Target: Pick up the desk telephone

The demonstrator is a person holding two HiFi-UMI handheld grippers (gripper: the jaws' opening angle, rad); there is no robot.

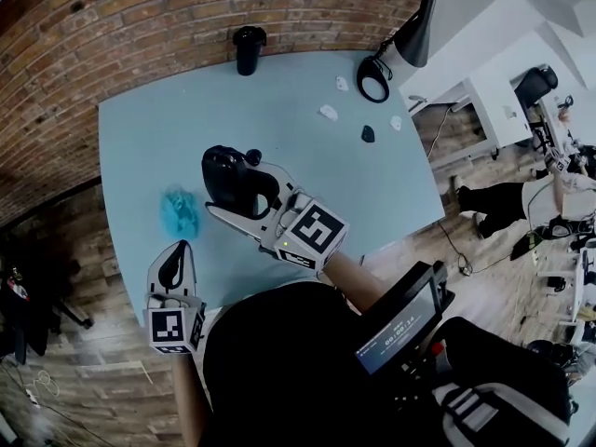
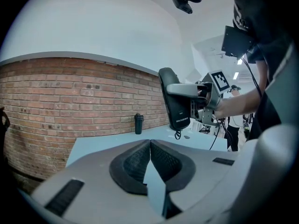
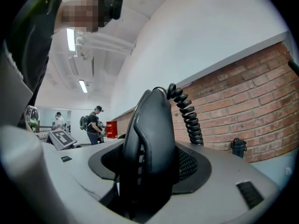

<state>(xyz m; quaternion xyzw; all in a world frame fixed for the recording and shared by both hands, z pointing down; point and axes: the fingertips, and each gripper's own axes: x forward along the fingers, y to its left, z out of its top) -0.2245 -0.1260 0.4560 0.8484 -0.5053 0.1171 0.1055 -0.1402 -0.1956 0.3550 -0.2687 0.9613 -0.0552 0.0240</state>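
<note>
The left tool (image 1: 177,254) hovered nearest the person, over the near edge of the pale blue surface (image 1: 298,147). In the left gripper view its dark pads (image 2: 135,160) were pressed together at the tips, clenched on nothing.

Just beyond it and to the right, the right tool (image 1: 235,190) reached out over the middle of the surface and grasped the desk telephone (image 1: 223,177). In the right gripper view the black telephone (image 3: 152,139) stood upright between the two jaws, which closed on its sides. Its coiled cord (image 3: 187,111) curled off the top. Seen from the left gripper view, the telephone (image 2: 176,101) was held clear above the surface, with a bit of cord dangling under it.

Left of the telephone, a crumpled cyan thing (image 1: 179,210) lay on the surface. Farther out, toward the right side, lay a few small white pieces (image 1: 329,113) and one small dark piece (image 1: 368,134), well apart from the tools.

At the far edge a black tumbler (image 1: 249,49) stood upright near the brick wall (image 1: 140,26). A black lamp (image 1: 416,28) leaned over the far right corner.
</note>
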